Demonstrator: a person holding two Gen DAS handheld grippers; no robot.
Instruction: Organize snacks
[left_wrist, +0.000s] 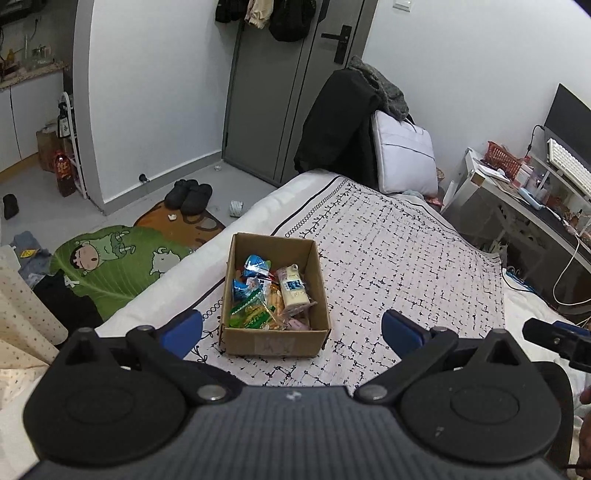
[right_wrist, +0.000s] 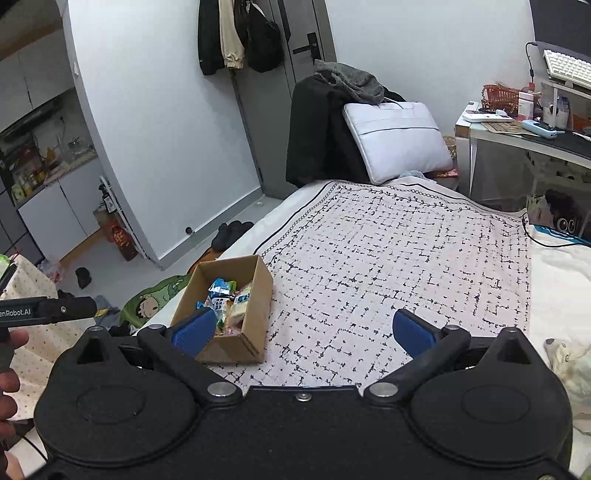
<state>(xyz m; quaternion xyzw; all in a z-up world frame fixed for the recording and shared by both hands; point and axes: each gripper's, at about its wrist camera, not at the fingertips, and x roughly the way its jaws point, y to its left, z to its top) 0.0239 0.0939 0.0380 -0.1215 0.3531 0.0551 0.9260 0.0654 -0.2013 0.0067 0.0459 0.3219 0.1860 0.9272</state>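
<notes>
A brown cardboard box sits on the patterned bedspread near the bed's left edge. It holds several snack packets: blue ones, a green one and a cream carton. My left gripper is open and empty, hovering just in front of the box. In the right wrist view the box lies at lower left. My right gripper is open and empty above the bedspread, its left fingertip overlapping the box's near corner.
A chair draped with dark clothes and a white laptop bag stand at the bed's far end. A cluttered desk is at right. A cartoon floor mat and black slippers lie on the floor at left.
</notes>
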